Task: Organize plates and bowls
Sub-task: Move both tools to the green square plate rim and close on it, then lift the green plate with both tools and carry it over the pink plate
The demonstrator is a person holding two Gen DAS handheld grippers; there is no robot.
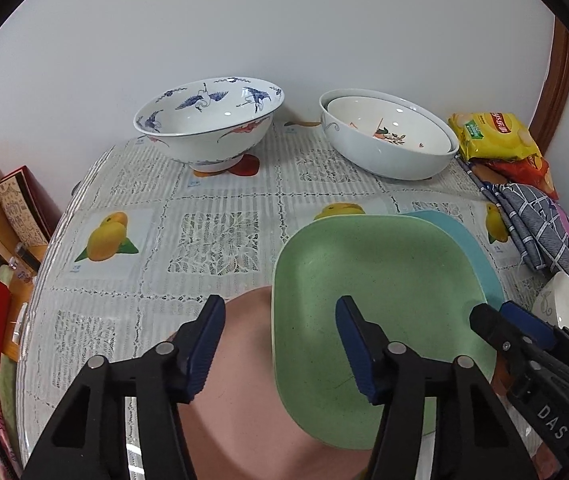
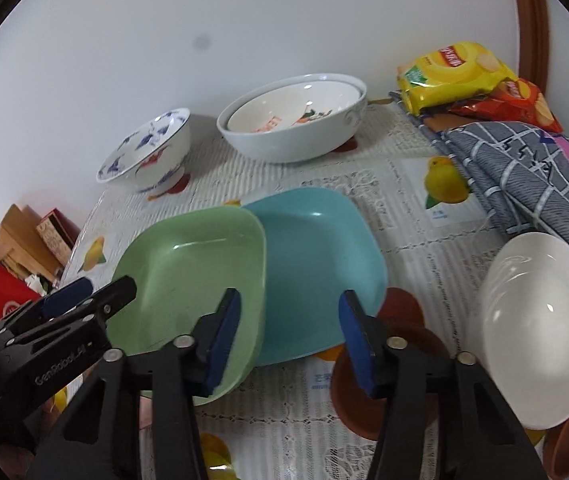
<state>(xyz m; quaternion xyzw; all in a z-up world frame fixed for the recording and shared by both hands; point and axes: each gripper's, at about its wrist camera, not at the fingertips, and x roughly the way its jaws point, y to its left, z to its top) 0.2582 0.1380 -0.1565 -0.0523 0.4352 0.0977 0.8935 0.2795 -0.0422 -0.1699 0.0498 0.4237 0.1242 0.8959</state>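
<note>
A green square plate (image 1: 384, 300) (image 2: 188, 276) lies partly over a blue square plate (image 1: 464, 240) (image 2: 316, 264), and its left part rests on a pink plate (image 1: 240, 392). My left gripper (image 1: 280, 344) (image 2: 104, 286) is open. It straddles the green plate's left rim, one finger over the pink plate and one over the green, and the pads press nothing. My right gripper (image 2: 290, 340) (image 1: 496, 312) is open too, with the green plate's right edge and the blue plate's near edge between its fingers.
A blue-and-white crane bowl (image 1: 208, 120) (image 2: 148, 152) and two nested white bowls (image 1: 388, 136) (image 2: 292, 120) stand by the wall. A plain white bowl (image 2: 536, 328) sits at the right, over brown round dishes (image 2: 364, 392). Snack bags (image 2: 452, 76) and a checked cloth (image 2: 524, 172) fill the far right.
</note>
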